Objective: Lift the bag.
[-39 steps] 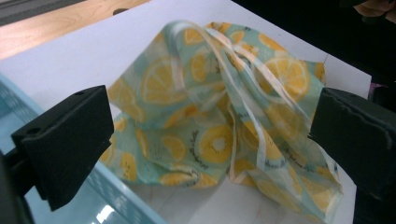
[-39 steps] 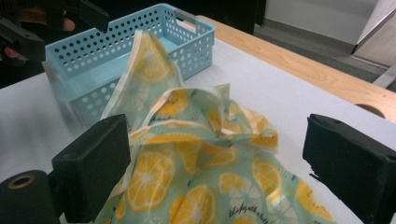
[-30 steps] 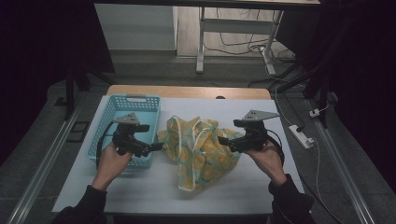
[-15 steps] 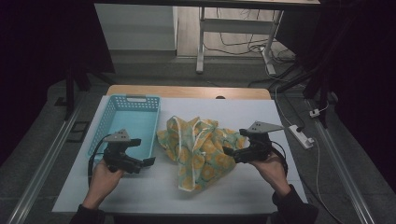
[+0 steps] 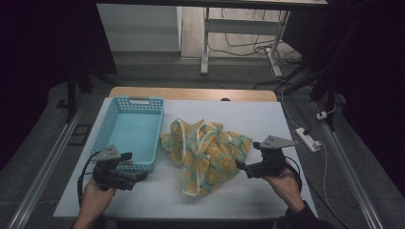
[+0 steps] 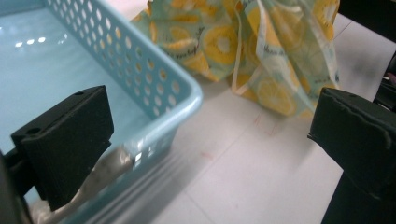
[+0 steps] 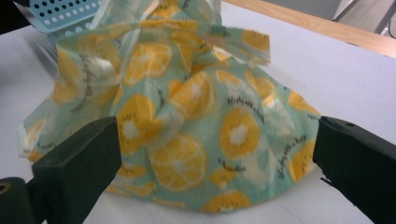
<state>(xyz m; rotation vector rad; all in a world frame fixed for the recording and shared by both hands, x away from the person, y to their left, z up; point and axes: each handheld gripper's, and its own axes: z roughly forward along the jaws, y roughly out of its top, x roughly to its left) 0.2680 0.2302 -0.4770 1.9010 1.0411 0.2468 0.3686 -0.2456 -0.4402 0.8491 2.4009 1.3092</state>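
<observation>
a cloth (image 5: 206, 155) with yellow lemon slices on it lies in a crumpled heap in the middle of the white table (image 5: 248, 119). a blue basket (image 5: 130, 131) sits just beside it, at the cloth's 9 o'clock, and the two look like they touch at the basket's near corner.

the left gripper (image 5: 136, 175) is at the table's 7 o'clock, in the person's left hand (image 5: 95, 195). its jaws are spread wide and hold nothing. in the left gripper view (image 6: 210, 140) one jaw sits over the basket's (image 6: 154, 88) rim and the other over the bare table, with the cloth (image 6: 243, 46) farther off at 1 o'clock.

the right gripper (image 5: 240, 168) is at the table's 4 o'clock, in the right hand (image 5: 284, 183). it points at the cloth's right edge and is very near it. in the right gripper view (image 7: 217, 168) its jaws are spread wide too, with the cloth (image 7: 187, 116) between them, but they do not pinch it.
</observation>
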